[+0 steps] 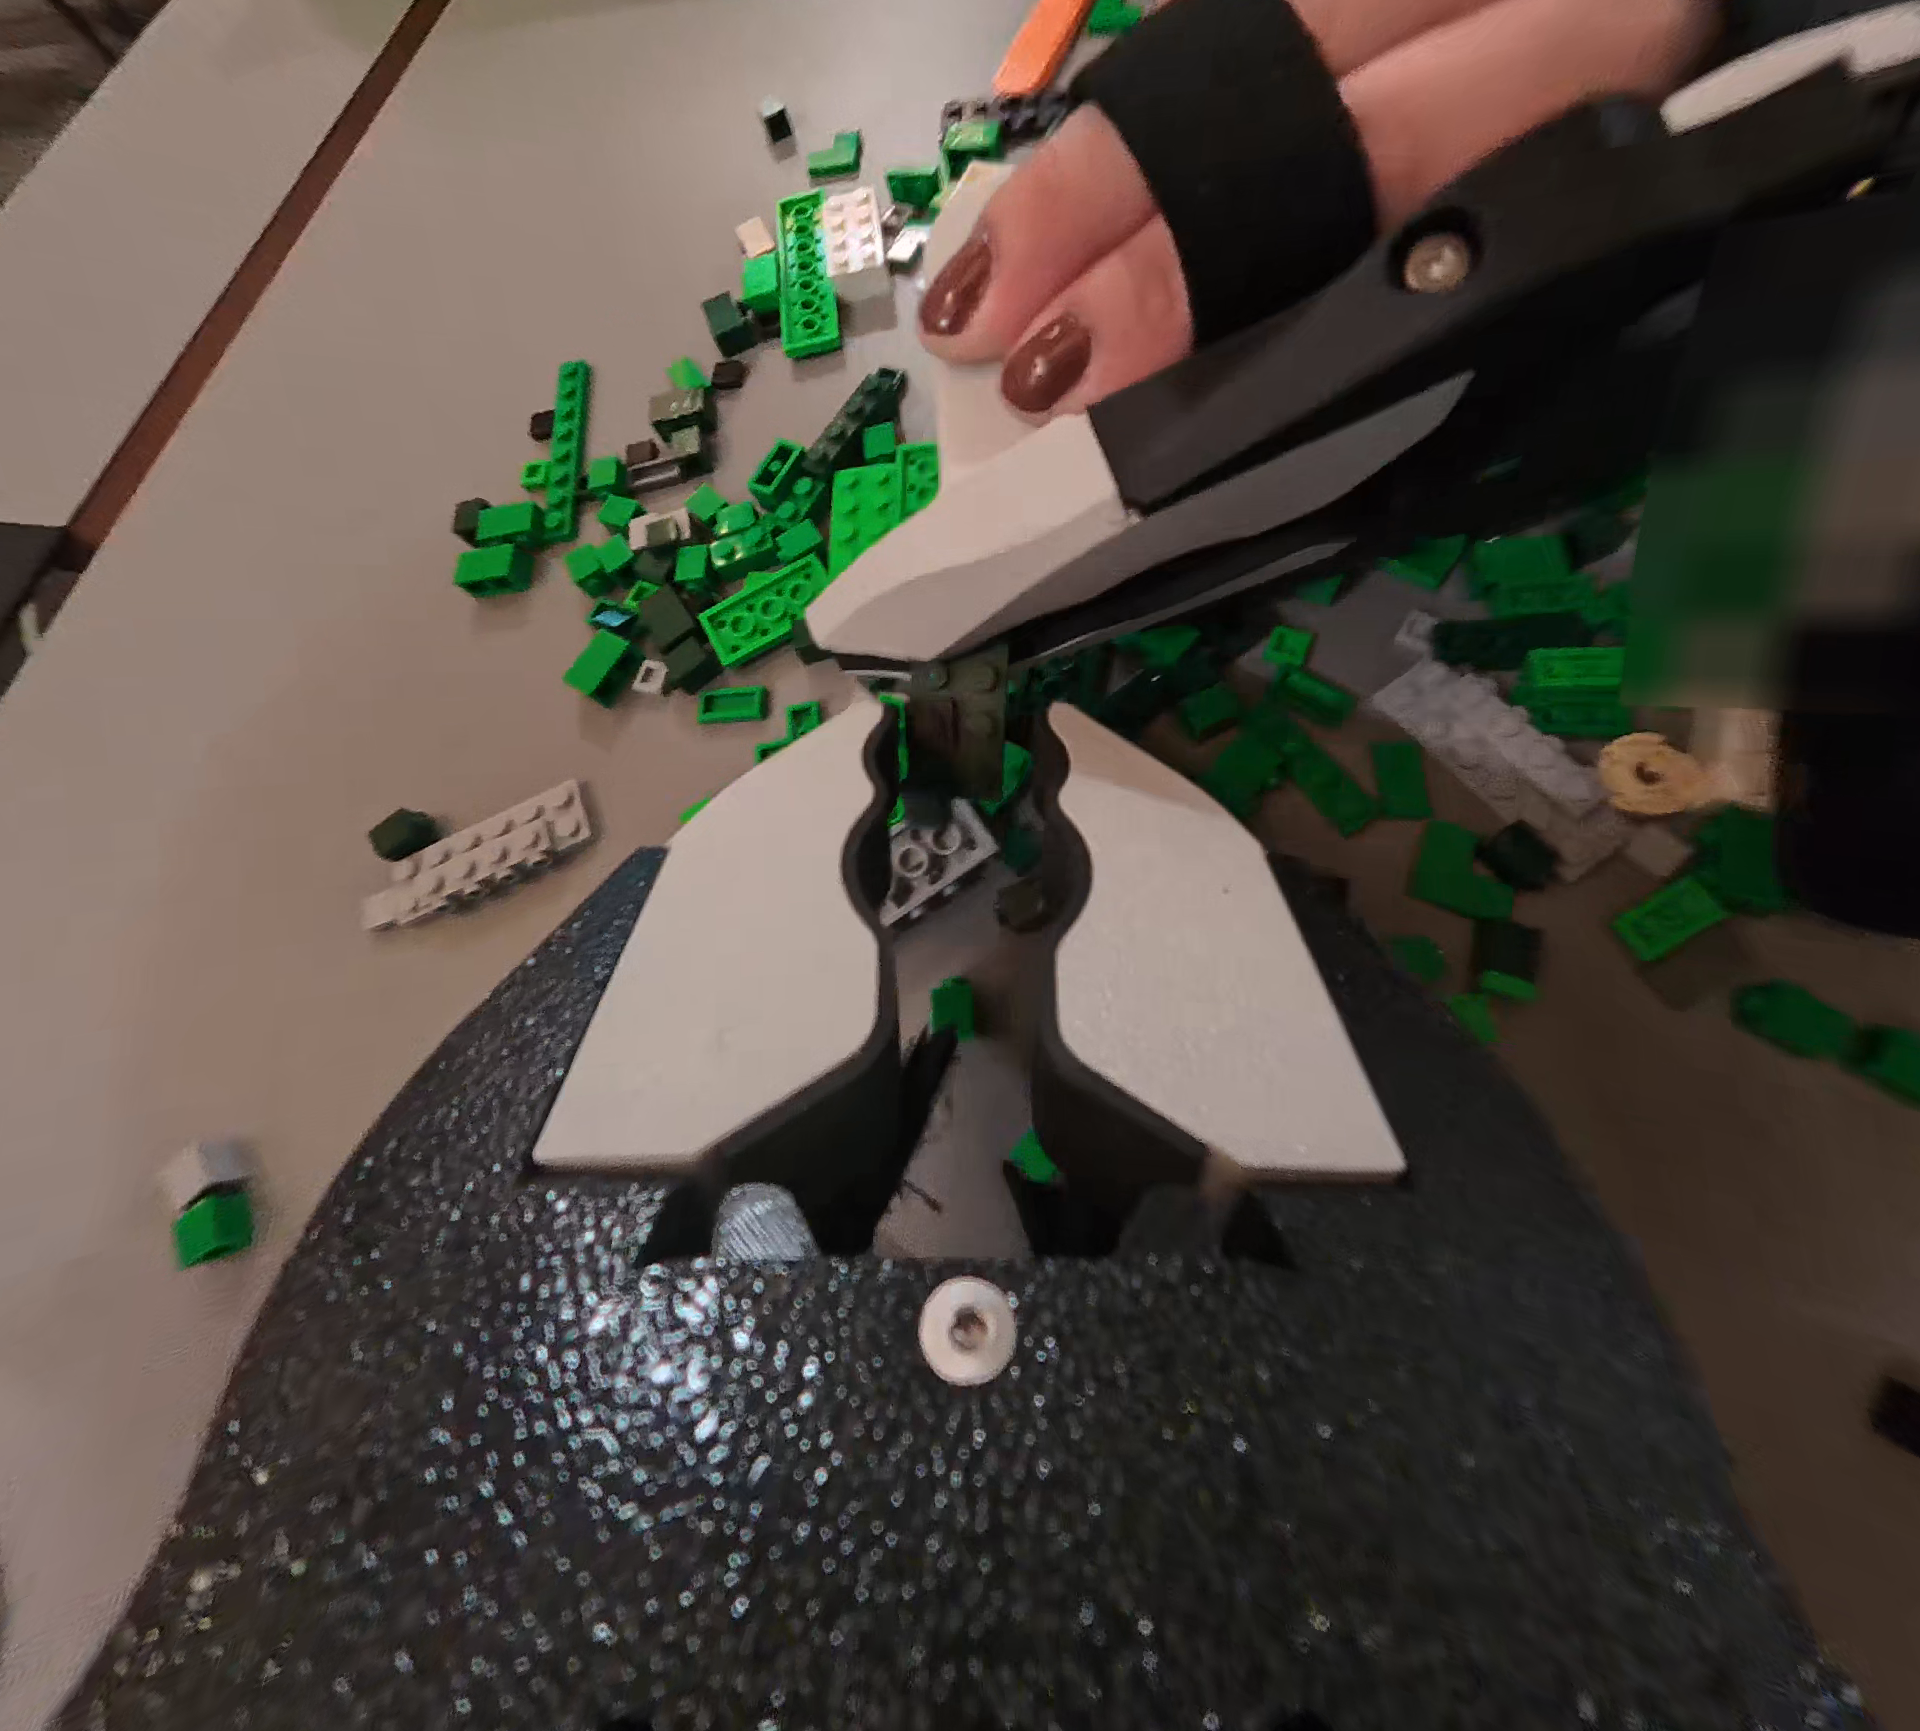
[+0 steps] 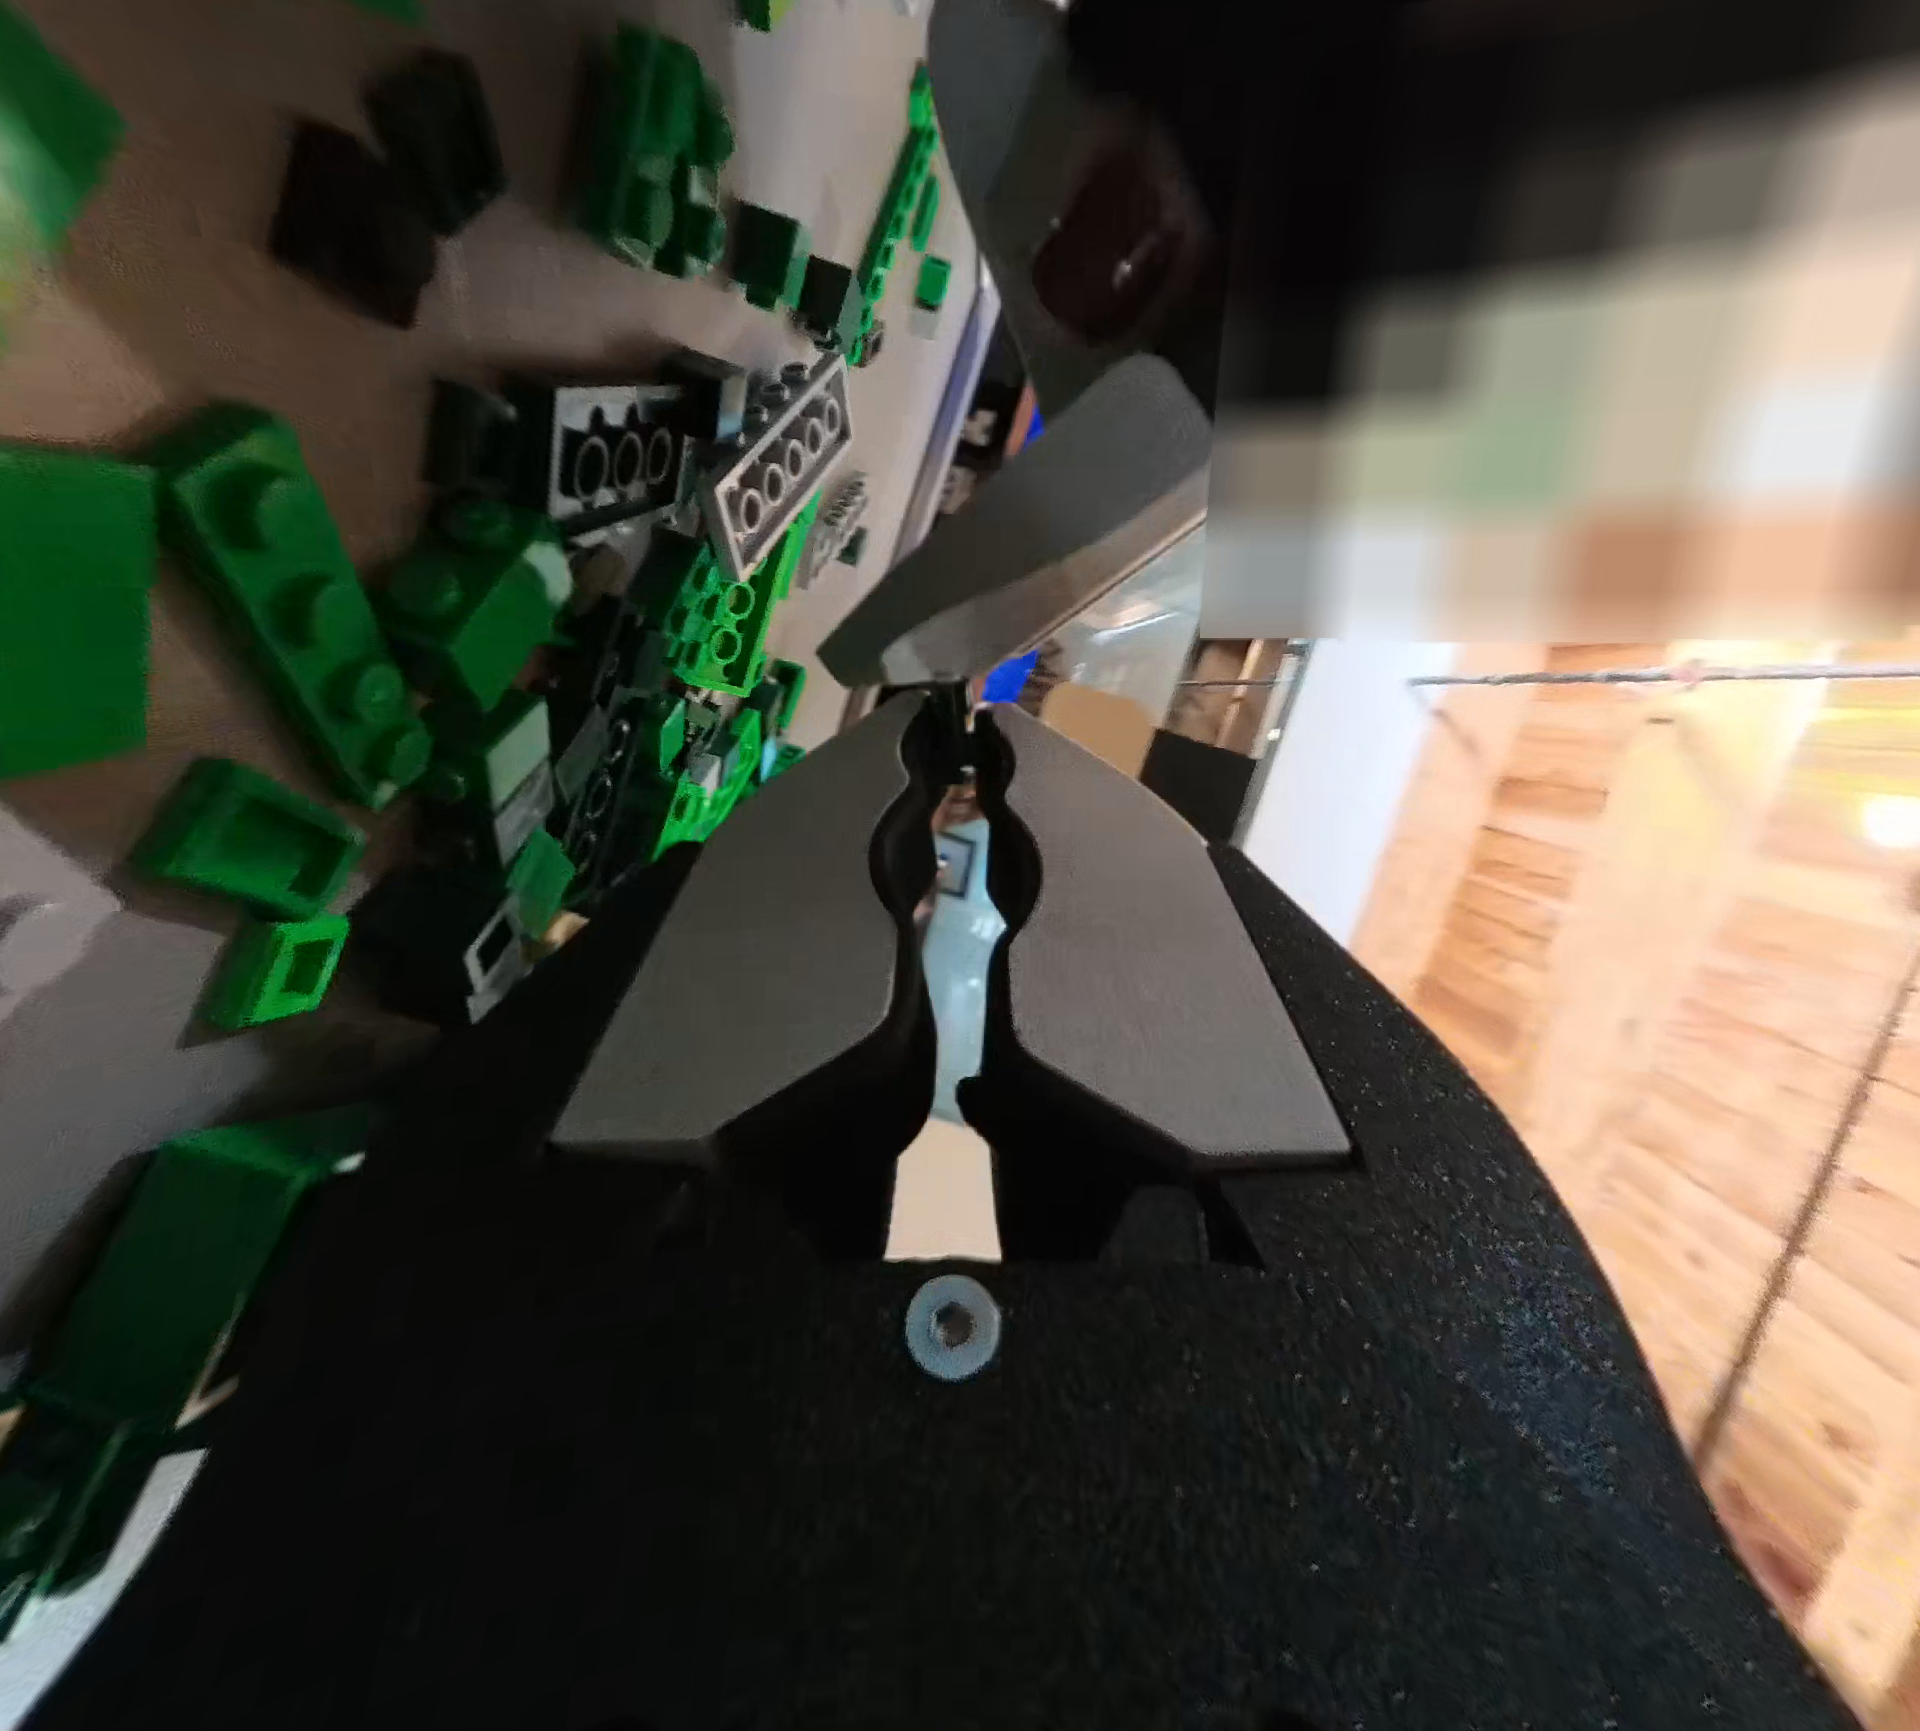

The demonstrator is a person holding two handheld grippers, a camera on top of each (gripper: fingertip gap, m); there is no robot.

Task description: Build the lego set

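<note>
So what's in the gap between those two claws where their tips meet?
In the left wrist view, a small dark green lego piece sits there, pinched at the tips of the left claw, with the right claw closing on its top.

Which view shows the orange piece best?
Left wrist view. The orange piece lies on the table at the far end of the brick pile, partly hidden behind the hand holding the right gripper. The right wrist view doesn't clearly show it.
</note>
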